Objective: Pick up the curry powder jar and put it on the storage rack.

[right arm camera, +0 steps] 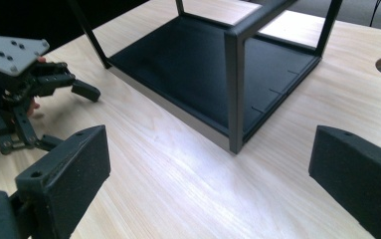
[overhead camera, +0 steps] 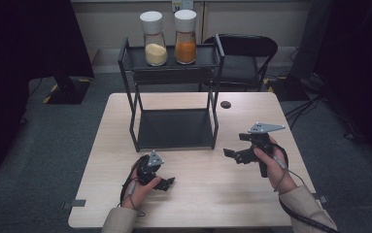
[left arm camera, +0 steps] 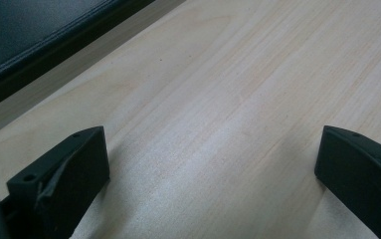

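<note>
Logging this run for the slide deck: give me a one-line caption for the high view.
Left gripper and right gripper, both open, rest before a black rack topped by two spice jars.

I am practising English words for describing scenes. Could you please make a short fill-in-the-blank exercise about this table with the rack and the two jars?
1. The two jars with white lids stand on the ____ shelf of the black rack.
2. The jar of orange powder stands to the ____ of the jar of pale yellow powder.
3. Both the left gripper and the right gripper have their jaws ____.

Missing words: top; right; open
</note>
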{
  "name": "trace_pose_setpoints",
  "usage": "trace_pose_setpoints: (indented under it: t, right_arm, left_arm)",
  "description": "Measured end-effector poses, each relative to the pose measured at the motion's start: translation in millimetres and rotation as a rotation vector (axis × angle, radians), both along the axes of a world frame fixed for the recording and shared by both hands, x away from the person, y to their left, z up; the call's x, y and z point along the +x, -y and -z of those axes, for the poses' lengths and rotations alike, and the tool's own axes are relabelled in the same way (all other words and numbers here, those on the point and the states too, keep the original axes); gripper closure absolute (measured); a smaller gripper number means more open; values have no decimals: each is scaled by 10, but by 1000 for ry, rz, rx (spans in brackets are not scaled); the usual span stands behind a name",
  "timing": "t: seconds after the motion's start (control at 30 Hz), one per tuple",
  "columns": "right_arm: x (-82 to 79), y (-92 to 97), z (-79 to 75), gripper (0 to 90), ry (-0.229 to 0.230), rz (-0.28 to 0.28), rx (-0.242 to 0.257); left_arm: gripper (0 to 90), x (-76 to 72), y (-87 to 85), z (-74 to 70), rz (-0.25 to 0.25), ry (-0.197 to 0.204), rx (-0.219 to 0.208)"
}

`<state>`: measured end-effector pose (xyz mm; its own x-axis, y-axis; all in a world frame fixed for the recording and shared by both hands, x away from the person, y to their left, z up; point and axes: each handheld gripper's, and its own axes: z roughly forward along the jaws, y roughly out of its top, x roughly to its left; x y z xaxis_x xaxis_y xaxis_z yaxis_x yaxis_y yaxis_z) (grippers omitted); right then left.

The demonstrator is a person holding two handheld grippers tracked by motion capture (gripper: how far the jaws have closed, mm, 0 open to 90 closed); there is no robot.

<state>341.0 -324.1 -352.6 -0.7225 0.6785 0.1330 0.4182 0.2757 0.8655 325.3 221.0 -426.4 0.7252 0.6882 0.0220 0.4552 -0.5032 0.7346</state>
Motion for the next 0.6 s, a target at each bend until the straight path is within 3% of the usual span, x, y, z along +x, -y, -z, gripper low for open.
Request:
trace_pose_setpoints:
  t: [0.6]
  right_arm:
    - [-153,208,287,20,-22,32,-16]
  left_arm:
    - [0,0,1,-1,0,0,1]
